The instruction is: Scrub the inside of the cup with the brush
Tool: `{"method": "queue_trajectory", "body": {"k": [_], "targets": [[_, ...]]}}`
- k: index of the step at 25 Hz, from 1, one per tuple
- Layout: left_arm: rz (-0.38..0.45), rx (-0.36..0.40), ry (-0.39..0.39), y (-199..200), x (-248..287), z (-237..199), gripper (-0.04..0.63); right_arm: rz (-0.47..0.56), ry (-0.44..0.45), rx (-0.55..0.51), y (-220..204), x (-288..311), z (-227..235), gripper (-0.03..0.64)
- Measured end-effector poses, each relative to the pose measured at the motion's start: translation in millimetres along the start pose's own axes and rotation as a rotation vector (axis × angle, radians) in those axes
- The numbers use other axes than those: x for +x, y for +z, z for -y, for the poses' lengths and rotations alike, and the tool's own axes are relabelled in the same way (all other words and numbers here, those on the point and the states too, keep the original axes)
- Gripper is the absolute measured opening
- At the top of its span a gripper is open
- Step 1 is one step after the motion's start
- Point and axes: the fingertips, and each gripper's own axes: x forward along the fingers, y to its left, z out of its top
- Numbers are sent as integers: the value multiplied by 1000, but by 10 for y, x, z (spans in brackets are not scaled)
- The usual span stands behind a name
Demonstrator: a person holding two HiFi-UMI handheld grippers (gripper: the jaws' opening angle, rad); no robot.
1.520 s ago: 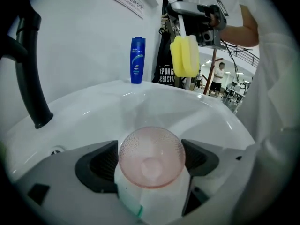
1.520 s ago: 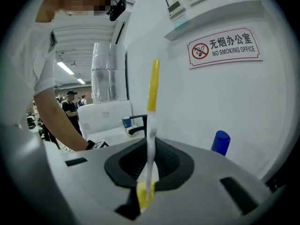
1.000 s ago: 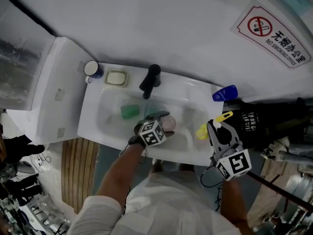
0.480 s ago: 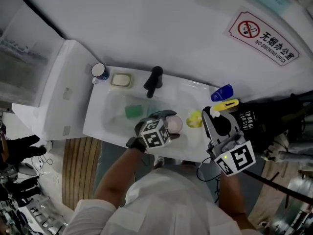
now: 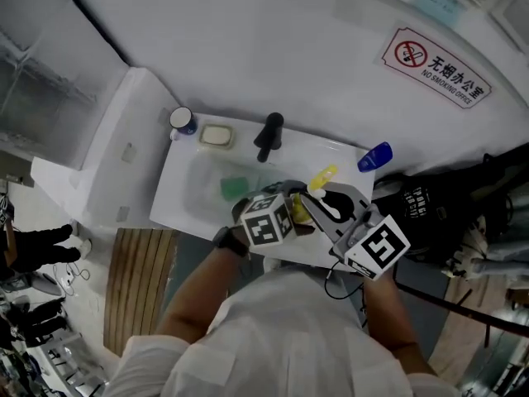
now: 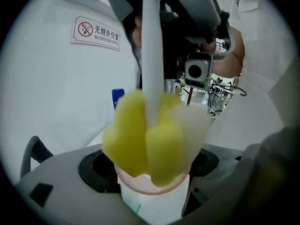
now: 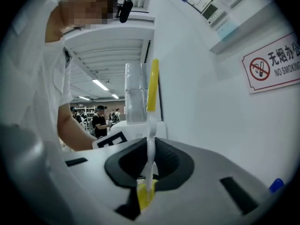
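White sink point(image 5: 176, 195) fills the middle of my head view, with a black faucet point(image 5: 269, 135) at its back rim and a green sponge point(image 5: 235, 187) in the basin. At centre frame my left gripper point(image 5: 285, 201) and right gripper point(image 5: 324, 198) meet over the basin, with the brush point(image 5: 321, 179) showing its yellow handle end between them.

Left gripper view: the jaws clamp a white, pink-rimmed cup point(image 6: 152, 198) at bottom centre. The brush's yellow foam head sits in its mouth.

Right gripper view: the jaws pinch the brush's white stem at low centre.
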Motion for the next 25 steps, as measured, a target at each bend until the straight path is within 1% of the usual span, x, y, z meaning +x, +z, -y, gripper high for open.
{"method": "queue_trajectory", "body": {"k": [4,7,10,15,17,21,25], "targets": [[46,15,-27,178,-229,68,385,-26,100,-16,13,2,-111,28],[64,22,-31,294,-377,72,385,-69,142,-55,0,-9,-140,28],[70,26,-26,364,-488,49,385,-79,142,-73,18,-6,-134,28],[79,6,-28,376,-535,42,385,-28,83,-72,124,23,-93,29],[76,5,-27,370,-529,28,385,-5,77,-60,172,52,-113,28],[47,9,-38,306,-503,37,385,17,122,-56,235,128,-196,26],[34,4,-36,230,-502,37,385,-45,186,-37,174,161,-315,25]]}}
